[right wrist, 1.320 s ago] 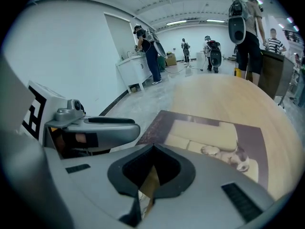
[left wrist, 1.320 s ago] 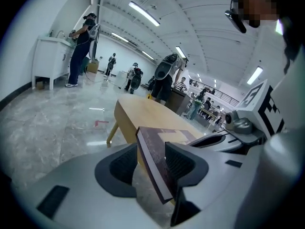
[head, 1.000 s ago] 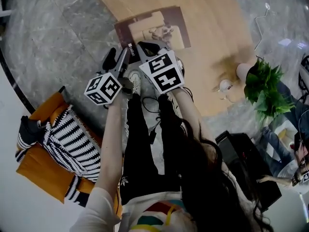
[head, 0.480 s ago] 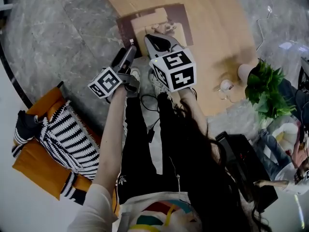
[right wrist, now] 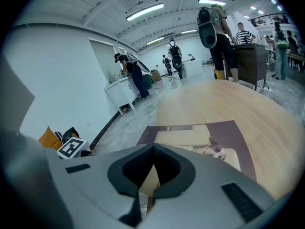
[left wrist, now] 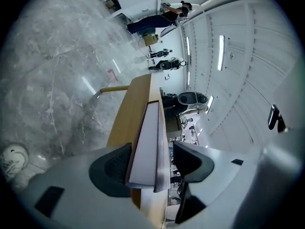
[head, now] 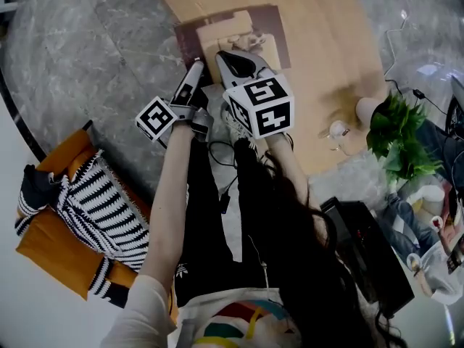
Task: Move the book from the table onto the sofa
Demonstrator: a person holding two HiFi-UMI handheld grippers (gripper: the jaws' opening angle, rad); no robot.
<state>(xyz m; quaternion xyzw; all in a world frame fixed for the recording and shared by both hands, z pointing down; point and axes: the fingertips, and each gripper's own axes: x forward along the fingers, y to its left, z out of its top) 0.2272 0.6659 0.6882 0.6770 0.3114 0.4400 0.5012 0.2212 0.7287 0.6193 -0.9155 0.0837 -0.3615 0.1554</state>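
The book [head: 243,29], brown-covered with a pale picture, lies flat near the edge of the wooden table [head: 326,56]. My left gripper [head: 197,69] is rolled on its side at the book's left near corner. In the left gripper view the book [left wrist: 145,137] stands edge-on between the pads above the table [left wrist: 125,123]. One pad lies by its cover and the other stands apart. These jaws have just been closing a little around it, so the left gripper [left wrist: 151,162] is open. My right gripper [head: 232,56] is shut over the book's near edge; the right gripper [right wrist: 152,149] points at the book [right wrist: 200,136].
An orange sofa [head: 43,230] with a black-and-white striped throw [head: 94,209] stands at the lower left on the grey marble floor. A green plant [head: 395,133], two small white objects [head: 366,107] and a black case [head: 370,256] are to the right. People [right wrist: 217,32] stand at the back.
The left gripper has rolled about its own axis and edged up to the book's corner. The right gripper reached forward over the book's near edge, then held still.
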